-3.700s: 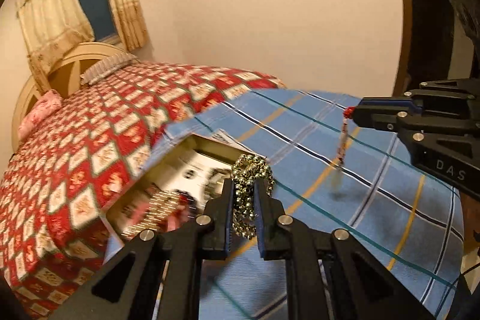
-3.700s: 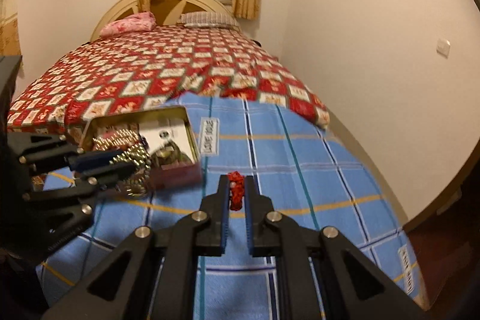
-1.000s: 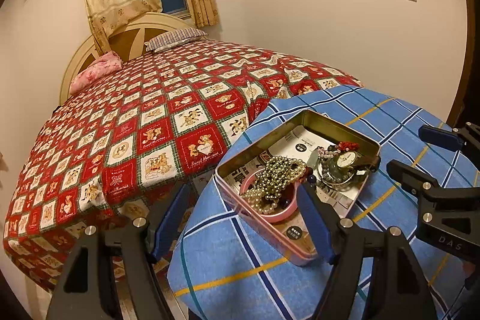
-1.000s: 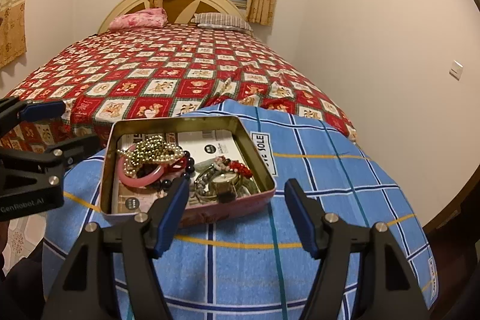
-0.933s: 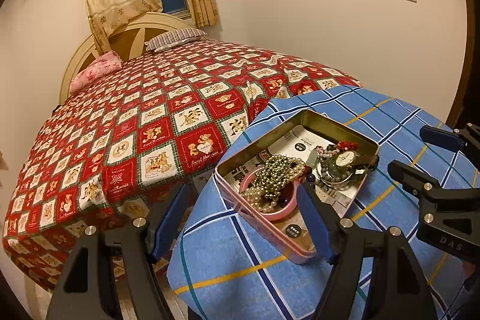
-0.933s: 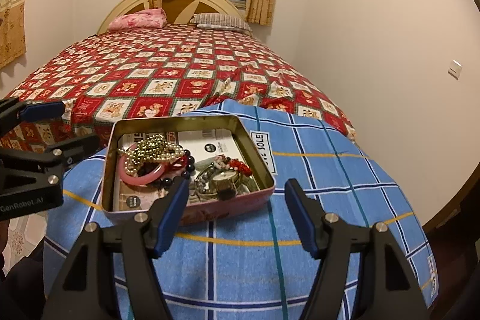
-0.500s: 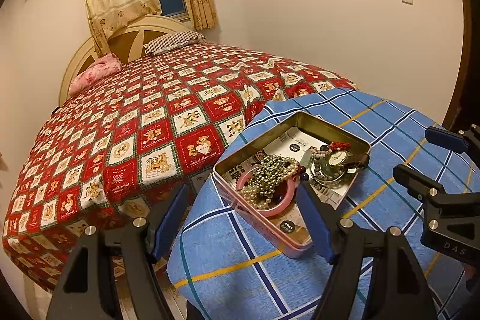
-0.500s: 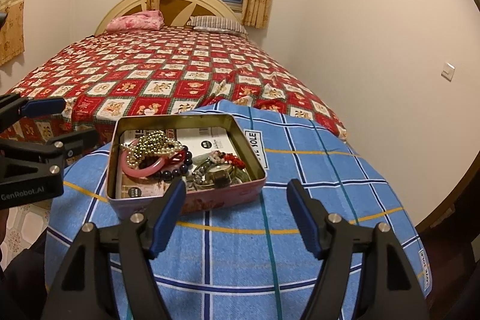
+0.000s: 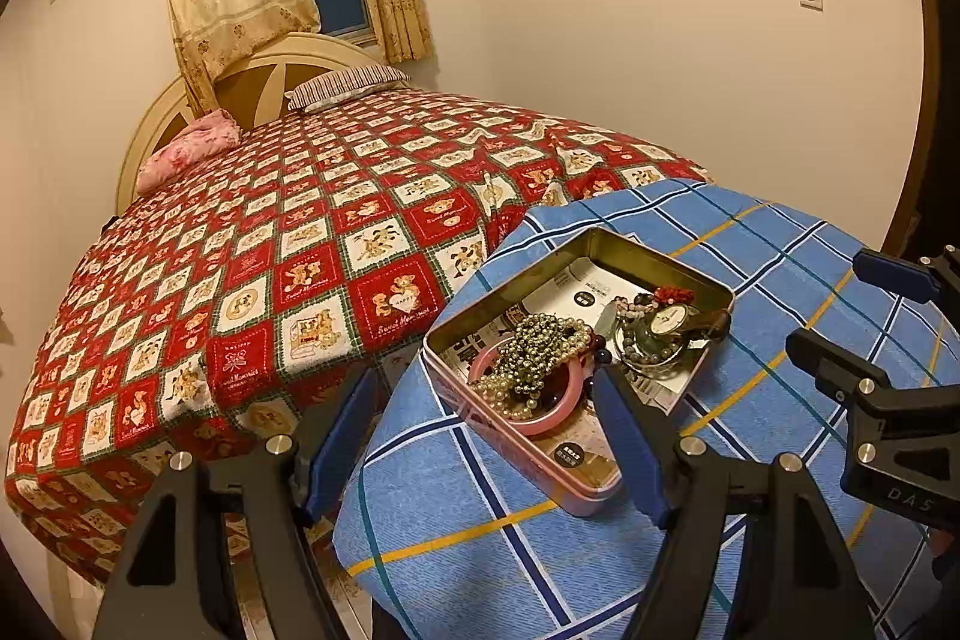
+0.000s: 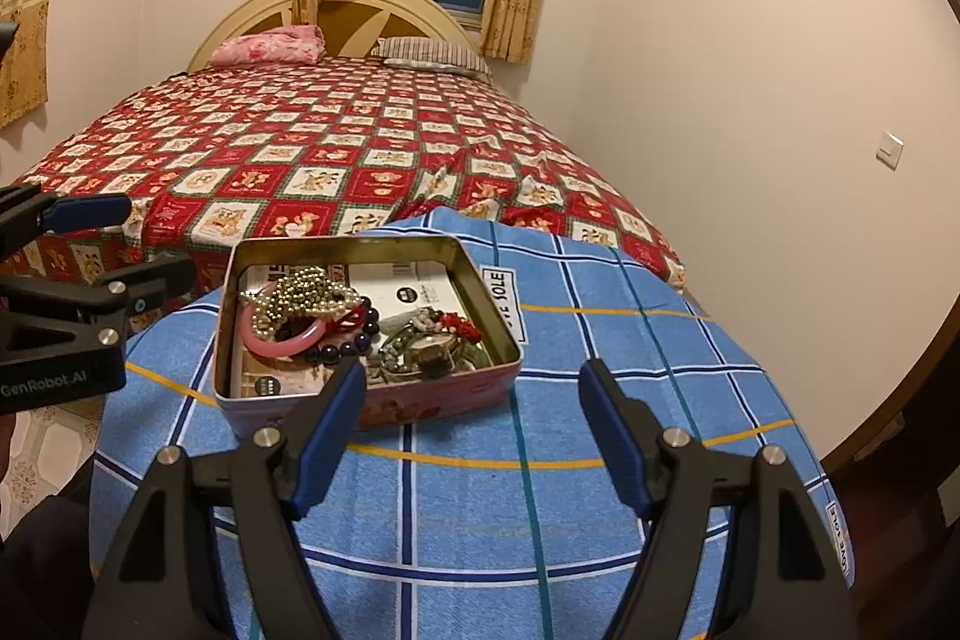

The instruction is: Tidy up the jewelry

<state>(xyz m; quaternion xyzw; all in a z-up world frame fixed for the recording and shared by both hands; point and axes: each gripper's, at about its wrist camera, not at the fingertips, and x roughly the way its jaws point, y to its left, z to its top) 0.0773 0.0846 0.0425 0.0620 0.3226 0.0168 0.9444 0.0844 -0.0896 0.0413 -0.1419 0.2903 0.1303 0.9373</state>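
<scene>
Here the open tin (image 9: 660, 261) sits on the blue plaid tabletop (image 9: 780, 244), a little right of centre in the left wrist view and left of centre in the right wrist view (image 10: 480, 280). Inside it, a pink bangle (image 9: 552, 415) lies toward the lower left of the tin with a heap of gold and pearl beads (image 9: 534, 349) draped over it; in the right wrist view the same bangle (image 10: 282, 343) and beads (image 10: 306, 292) fill the tin's left half. Beside them, toward the tin's right end, rests a wristwatch (image 9: 667, 321) with a red flower piece (image 9: 673, 293) just behind it and a strand of dark beads (image 10: 345, 347) near the bangle. The left gripper (image 9: 486, 436) hangs at the bottom of its frame with its fingers (image 9: 633, 451) spread wide and holding nothing, apart from the tin. The right gripper (image 10: 471, 427) is likewise at the bottom of its frame, its fingers (image 10: 612, 436) spread wide and bare, the left one overlapping the tin's near wall in the picture. A bed with a red patchwork quilt (image 10: 336, 148) fills the background, with a pink pillow (image 10: 270, 43) at the headboard.
</scene>
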